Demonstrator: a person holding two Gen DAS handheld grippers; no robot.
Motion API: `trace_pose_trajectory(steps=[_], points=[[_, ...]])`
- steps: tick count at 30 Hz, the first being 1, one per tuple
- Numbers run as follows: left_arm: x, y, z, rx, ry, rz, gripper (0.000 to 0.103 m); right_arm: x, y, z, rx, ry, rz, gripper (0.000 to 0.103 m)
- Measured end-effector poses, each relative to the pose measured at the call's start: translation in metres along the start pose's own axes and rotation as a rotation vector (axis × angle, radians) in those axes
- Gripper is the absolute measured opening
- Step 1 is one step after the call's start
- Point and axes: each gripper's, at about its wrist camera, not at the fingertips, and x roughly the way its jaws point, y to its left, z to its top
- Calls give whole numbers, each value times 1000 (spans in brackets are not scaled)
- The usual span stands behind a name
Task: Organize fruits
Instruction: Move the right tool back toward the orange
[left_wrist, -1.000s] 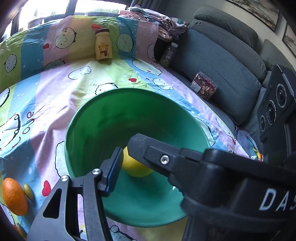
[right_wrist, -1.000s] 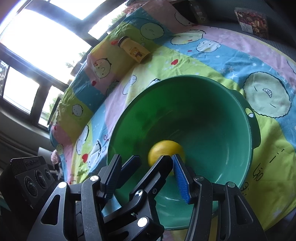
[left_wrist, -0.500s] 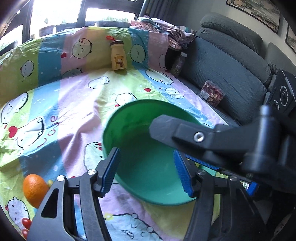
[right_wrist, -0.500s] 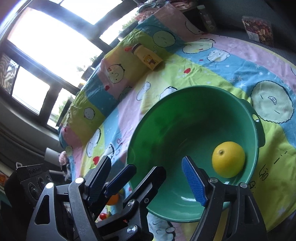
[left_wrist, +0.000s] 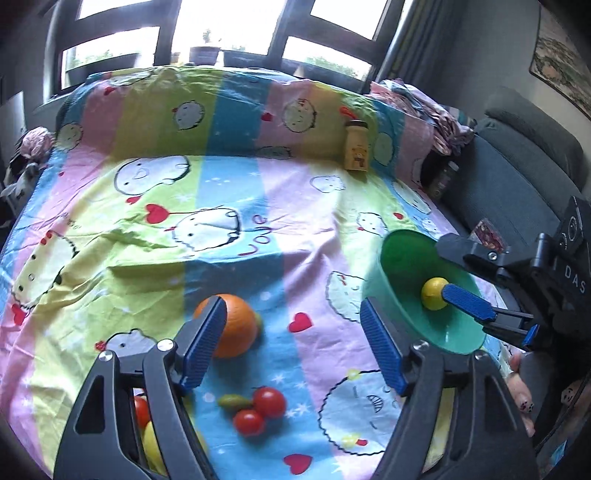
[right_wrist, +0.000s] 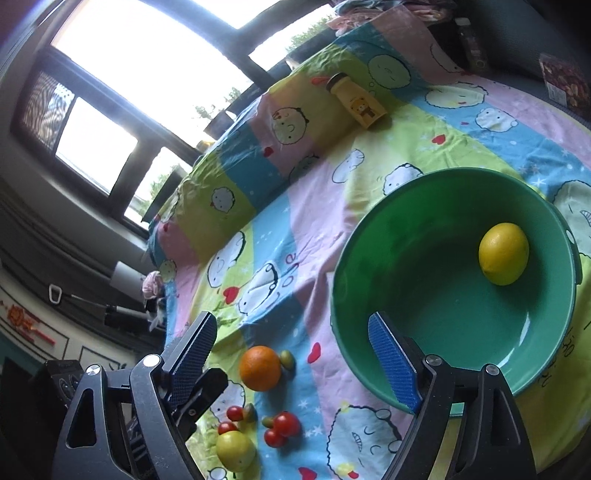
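A green bowl (right_wrist: 341, 258) sits on the cartoon bedsheet with one yellow lemon (right_wrist: 504, 253) inside it. My right gripper (right_wrist: 291, 332) hovers by the bowl's near rim, jaws opening, nothing between them. In the left wrist view the bowl (left_wrist: 402, 295) and its lemon (left_wrist: 432, 293) lie to the right, with the right gripper (left_wrist: 443, 266) over them. My left gripper (left_wrist: 291, 332) hangs above the loose fruit, jaws opening and empty. An orange (left_wrist: 236, 325) shows just past its left pad. Red tomatoes (left_wrist: 269, 402) and a second lemon (right_wrist: 235, 450) lie nearer.
A yellow bear-print bottle (left_wrist: 356, 149) stands at the sheet's far side. A grey sofa (left_wrist: 517, 166) with a snack packet (left_wrist: 487, 232) and a dark bottle (left_wrist: 445, 177) borders the right. A hand (left_wrist: 521, 387) is at the lower right. Windows run along the back.
The right gripper let go of the lemon, which rolled to the bowl's right side, and drew back. The left gripper swung left from the bowl to the loose fruit, and its jaws widened.
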Motion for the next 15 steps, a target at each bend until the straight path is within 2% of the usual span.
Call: trace_pose_trajectory(steps=[2,5,7,11,15], points=[[-6,20,-8,-44,-4,46,75,5,9,-3,-33,14,-2,85],[-9,49,-17,-106,21,103,75,12,19,-8,-64,35,21,93],[-12,67,-24,-156,20,127,75,18,26,-11,-76,49,44,93],[-15,92,-34,-215,28,143,77,31,42,-20,-112,93,62,93],[-15,108,-35,-267,36,149,79,45,57,-31,-163,136,43,93]])
